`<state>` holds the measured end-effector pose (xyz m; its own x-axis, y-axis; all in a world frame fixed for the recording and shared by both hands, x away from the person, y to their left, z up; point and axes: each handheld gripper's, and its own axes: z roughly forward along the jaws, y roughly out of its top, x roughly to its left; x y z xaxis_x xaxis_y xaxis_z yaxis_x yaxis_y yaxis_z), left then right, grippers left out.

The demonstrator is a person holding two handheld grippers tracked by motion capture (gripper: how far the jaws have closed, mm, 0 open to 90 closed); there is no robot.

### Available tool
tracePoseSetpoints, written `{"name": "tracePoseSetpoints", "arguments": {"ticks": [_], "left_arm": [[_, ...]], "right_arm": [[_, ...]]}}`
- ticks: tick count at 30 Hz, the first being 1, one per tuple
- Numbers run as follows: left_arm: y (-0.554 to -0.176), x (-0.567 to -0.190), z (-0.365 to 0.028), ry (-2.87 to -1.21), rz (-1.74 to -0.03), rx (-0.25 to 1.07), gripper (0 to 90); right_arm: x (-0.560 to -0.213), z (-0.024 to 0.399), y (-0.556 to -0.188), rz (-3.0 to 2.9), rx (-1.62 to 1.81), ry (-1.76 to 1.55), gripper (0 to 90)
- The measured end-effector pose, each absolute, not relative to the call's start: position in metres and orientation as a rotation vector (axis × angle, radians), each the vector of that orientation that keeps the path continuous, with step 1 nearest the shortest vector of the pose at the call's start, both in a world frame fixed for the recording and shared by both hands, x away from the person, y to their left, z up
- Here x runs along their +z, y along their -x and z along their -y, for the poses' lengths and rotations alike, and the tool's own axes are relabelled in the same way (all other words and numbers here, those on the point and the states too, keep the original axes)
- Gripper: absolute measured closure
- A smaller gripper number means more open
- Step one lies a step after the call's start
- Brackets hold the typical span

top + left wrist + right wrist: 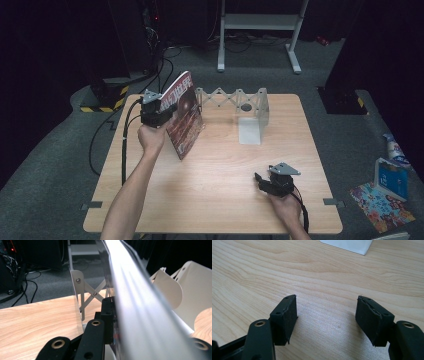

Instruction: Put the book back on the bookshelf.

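Magazine (183, 112) stands tilted on edge, long axis running toward the rack (235, 98), clamped by left gripper (159, 111); right gripper (325, 320) gapes empty.

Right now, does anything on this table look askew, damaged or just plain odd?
Two things. The magazine is off the table, tilted, clamped in the left tongs near the white rack. And the pads of the open right tongs look ragged and chipped along their top edges. Nothing is spilled.

1 magazine (184, 112), 1 folding rack (235, 102), 1 table (220, 165), 2 hand-held grippers: left (159, 111), right (264, 184).
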<state>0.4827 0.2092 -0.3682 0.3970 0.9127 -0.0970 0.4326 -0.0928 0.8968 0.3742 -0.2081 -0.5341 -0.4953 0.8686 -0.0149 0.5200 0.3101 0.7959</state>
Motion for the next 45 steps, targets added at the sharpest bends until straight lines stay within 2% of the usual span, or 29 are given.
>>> {"name": "tracePoseSetpoints", "arguments": {"ticks": [6, 11, 16, 20, 45], "left_arm": [[-0.481, -0.355, -0.210, -1.692, -1.190, 0.611, 78.0], [-0.481, -0.347, -0.210, -1.763, -1.219, 0.602, 77.9], [-0.483, -0.343, -0.211, -1.779, -1.237, 0.577, 82.9], [-0.482, -0.338, -0.208, -1.801, -1.217, 0.604, 83.7], [-0.507, -0.342, -0.209, -1.725, -1.258, 0.593, 83.7]], "right_arm": [[-0.534, 0.208, -0.374, -2.137, 1.047, -1.228, 33.7], [-0.534, 0.208, -0.374, -2.138, 1.047, -1.229, 33.7], [-0.534, 0.208, -0.374, -2.138, 1.047, -1.225, 33.7], [-0.534, 0.208, -0.374, -2.138, 1.047, -1.224, 33.7], [-0.534, 0.208, -0.374, -2.137, 1.046, -1.225, 33.7]]}}
